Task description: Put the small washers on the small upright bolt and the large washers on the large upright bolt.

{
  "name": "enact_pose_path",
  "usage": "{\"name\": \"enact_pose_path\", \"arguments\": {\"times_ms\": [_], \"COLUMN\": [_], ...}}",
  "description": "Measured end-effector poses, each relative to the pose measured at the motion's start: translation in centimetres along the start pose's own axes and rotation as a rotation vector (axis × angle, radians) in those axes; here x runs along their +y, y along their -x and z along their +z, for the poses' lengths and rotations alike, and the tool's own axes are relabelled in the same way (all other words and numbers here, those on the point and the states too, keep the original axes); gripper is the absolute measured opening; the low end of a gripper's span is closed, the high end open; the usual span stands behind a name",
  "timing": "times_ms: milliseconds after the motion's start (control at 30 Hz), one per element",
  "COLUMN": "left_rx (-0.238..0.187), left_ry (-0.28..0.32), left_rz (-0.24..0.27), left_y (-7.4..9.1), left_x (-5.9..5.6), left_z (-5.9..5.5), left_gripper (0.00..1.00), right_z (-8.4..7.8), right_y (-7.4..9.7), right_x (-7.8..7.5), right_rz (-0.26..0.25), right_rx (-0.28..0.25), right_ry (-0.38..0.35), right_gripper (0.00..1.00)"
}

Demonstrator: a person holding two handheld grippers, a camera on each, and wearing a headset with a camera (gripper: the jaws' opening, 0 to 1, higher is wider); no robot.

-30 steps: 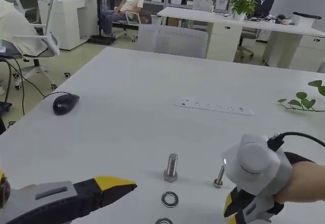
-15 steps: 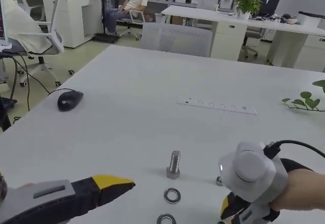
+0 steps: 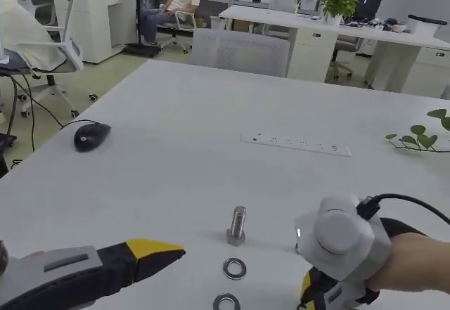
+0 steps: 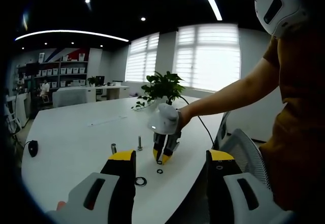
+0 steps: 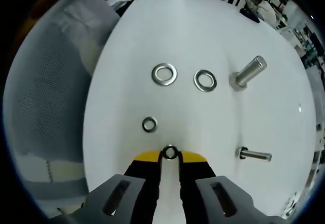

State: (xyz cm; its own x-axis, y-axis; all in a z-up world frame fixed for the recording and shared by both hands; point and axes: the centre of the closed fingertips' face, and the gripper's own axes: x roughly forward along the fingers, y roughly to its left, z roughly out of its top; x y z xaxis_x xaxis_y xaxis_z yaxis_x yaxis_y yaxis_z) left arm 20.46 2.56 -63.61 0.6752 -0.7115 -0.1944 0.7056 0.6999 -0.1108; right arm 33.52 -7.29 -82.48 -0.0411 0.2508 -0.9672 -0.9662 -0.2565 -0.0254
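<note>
Right gripper [image 5: 170,157] shifted — pinching small washer [image 5: 165,152]

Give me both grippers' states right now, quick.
Left gripper: open, holding nothing.
Right gripper: closed on a small washer.

White tabletop [image 3: 176,148]. Steel-grey, shiny: large bolt [image 3: 237,225], small bolt [image 5: 254,155], large washers [image 5: 165,74], small washers [image 5: 150,124]. Left gripper [image 3: 169,255], right gripper [image 5: 170,158]: yellow tips, black jaws, grey bodies. Black mouse [image 3: 91,136]. Green plant [image 3: 422,138].
</note>
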Motion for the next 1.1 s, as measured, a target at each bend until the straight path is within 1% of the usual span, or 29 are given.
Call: {"name": "enact_pose_path", "arguments": {"times_ms": [167,333,400,500,633,767,933,1100], "left_rx": [0.0,0.002,0.0,0.001,0.001,0.004,0.003,0.003], "left_ry": [0.002,0.004,0.006,0.006,0.006,0.005,0.002,-0.002], "left_rz": [0.002,0.004,0.002,0.005,0.005,-0.001,-0.011,-0.016], "left_y": [0.1,0.1,0.1,0.1,0.1,-0.2,-0.4,-0.6], "left_x": [0.1,0.1,0.1,0.1,0.1,0.0,-0.1,-0.1], "left_z": [0.0,-0.2,-0.1,-0.1,-0.1,-0.2,0.0,0.2], "left_gripper": [0.55,0.55,0.55,0.55,0.55,0.55,0.55,0.55], "right_z": [0.0,0.0,-0.3,-0.2,-0.6,-1.1,-1.5,-1.4], "right_y": [0.0,-0.1,0.0,0.8,2.0,2.6,3.9,5.3], "right_x": [-0.2,-0.2,-0.3,-0.8,-1.8,-2.4,-3.6,-5.1], "right_rz": [0.001,0.004,0.002,-0.007,-0.029,-0.044,-0.075,-0.112], "right_rx": [0.003,-0.011,0.0,-0.014,-0.009,-0.004,-0.009,-0.017], "right_ry": [-0.012,-0.034,-0.03,-0.04,-0.051,-0.059,-0.077,-0.089], "right_gripper": [0.13,0.12,0.12,0.12,0.12,0.12,0.12,0.12]}}
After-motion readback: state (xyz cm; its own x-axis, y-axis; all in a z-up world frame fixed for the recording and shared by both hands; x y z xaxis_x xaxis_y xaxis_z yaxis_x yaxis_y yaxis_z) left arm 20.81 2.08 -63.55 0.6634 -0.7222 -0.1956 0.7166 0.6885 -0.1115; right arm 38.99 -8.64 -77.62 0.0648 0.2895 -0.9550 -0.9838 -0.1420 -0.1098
